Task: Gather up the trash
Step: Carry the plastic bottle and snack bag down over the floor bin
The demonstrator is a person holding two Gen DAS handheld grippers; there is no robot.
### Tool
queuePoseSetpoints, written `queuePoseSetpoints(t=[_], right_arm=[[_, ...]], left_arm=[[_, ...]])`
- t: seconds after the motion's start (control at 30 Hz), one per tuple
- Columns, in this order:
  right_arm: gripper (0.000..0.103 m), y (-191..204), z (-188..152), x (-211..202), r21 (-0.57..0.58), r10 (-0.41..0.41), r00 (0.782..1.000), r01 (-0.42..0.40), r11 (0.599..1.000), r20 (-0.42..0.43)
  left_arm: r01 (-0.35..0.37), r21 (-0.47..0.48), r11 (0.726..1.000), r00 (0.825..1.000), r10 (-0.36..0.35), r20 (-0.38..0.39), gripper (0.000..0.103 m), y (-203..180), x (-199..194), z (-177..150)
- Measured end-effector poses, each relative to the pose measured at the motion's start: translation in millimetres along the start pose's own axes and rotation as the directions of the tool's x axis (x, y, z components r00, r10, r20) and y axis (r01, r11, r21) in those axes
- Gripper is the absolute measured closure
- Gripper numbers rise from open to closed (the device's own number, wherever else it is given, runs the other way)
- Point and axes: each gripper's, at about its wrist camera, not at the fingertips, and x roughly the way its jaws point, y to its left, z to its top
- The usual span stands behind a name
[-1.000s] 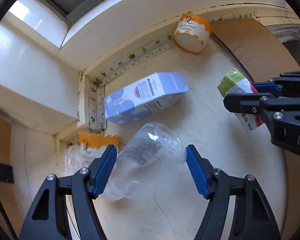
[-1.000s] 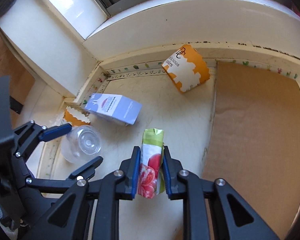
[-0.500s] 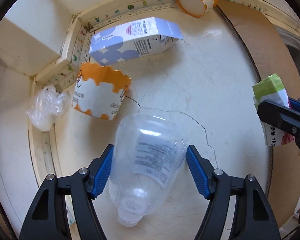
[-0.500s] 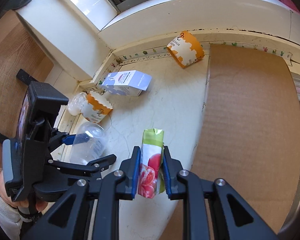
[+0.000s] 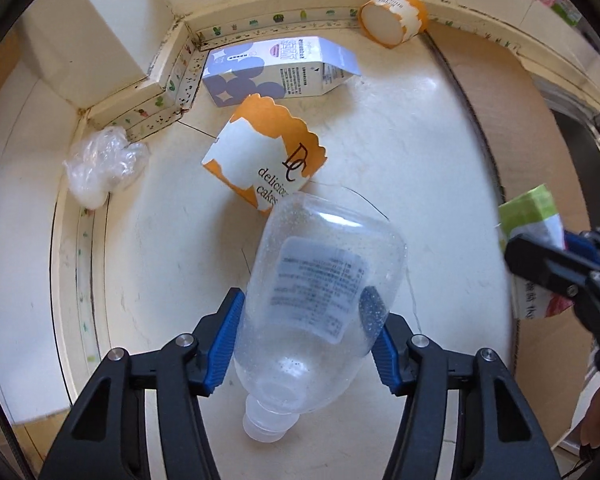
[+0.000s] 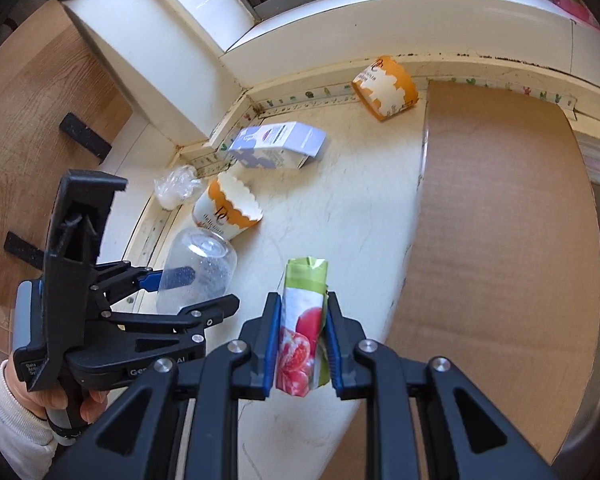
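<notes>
Jaws of the left gripper [image 5: 303,344] are closing on the bottle [image 5: 319,296]; right gripper [image 6: 301,344] grips the pouch [image 6: 301,332]. Two cups [image 5: 266,156], carton [image 5: 280,70] and wrap [image 5: 102,164] remain on the desk [image 5: 399,148] (uncollected).

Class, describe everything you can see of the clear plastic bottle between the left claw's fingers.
The clear plastic bottle is transparent and uncapped, with a white printed label and droplets or specks on its wall. It looks empty. It lies tilted, neck toward the camera and base toward the nearer orange-and-white paper cup. The left claw is closing around its body, the blue pads at or almost at its sides, above the cream countertop.
</notes>
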Motion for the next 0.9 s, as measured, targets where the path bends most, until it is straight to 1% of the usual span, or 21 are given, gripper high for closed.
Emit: queuePoseSetpoints(t=[0.03,0.13,0.27,0.3,0.37,0.43,0.5,0.57,0.67,0.7,0.77,0.9], right_arm=[[0.082,2.9,-6.4,-5.9,-0.002,0.005,1.000,-0.005,1.000,0.005],[0.082,10.3,-26.8,-24.2,-0.017,0.022,0.999,-0.021,1.000,0.028],[0.083,16.1,-62.4,-48.7,0.010,0.048,0.998,-0.048,0.999,0.036],[0.083,19.1,-73.4,-55.8,0.009,0.053,0.998,-0.053,0.999,0.039],[0.083,26.3,-94.5,-68.8,0.002,0.056,0.997,-0.057,0.998,0.046],[0.083,36.2,-119.8,-82.7,-0.010,0.056,0.997,-0.056,0.998,0.050],[0.083,46.4,-143.3,-96.3,-0.021,0.065,0.996,-0.064,0.998,0.053],[0.083,60.1,-169.4,-112.9,-0.043,0.070,0.996,-0.068,0.997,0.062],[0.083,80.0,-210.3,-131.9,-0.081,0.078,0.995,-0.072,0.994,0.068],[0.083,86.8,-224.2,-136.3,-0.091,0.077,0.995,-0.071,0.993,0.063],[0.083,101.0,-252.8,-142.1,-0.124,0.081,0.996,-0.075,0.989,0.044],[0.083,123.0,-305.7,-143.7,-0.183,0.052,0.999,-0.052,0.982,-0.005]], left_arm=[[0.005,-0.007,1.000,1.000,-0.005,0.013,0.046,-0.4,-8.0,-7.7],[0.048,-0.032,0.998,0.997,-0.046,0.060,0.047,-0.5,-37.1,-31.6],[0.088,-0.057,0.995,0.990,-0.081,0.114,0.047,-5.2,-74.3,-70.4],[0.095,-0.062,0.994,0.988,-0.087,0.125,0.047,-11.9,-82.3,-79.4],[0.106,-0.062,0.992,0.984,-0.096,0.150,0.047,-25.3,-103.8,-108.3],[0.108,-0.049,0.993,0.981,-0.099,0.169,0.047,-34.1,-117.9,-129.6],[0.113,-0.041,0.993,0.977,-0.103,0.185,0.047,-47.1,-131.9,-159.2],[0.126,-0.047,0.991,0.974,-0.114,0.196,0.047,-50.2,-144.5,-189.4],[0.137,-0.066,0.988,0.972,-0.121,0.202,0.047,-55.0,-157.4,-242.1],[0.137,-0.071,0.988,0.973,-0.121,0.198,0.047,-56.1,-156.3,-255.8],[0.134,-0.083,0.988,0.976,-0.117,0.181,0.047,-59.0,-155.3,-292.2],[0.154,-0.131,0.979,0.981,-0.137,0.134,0.047,-60.3,-147.5,-353.4]])
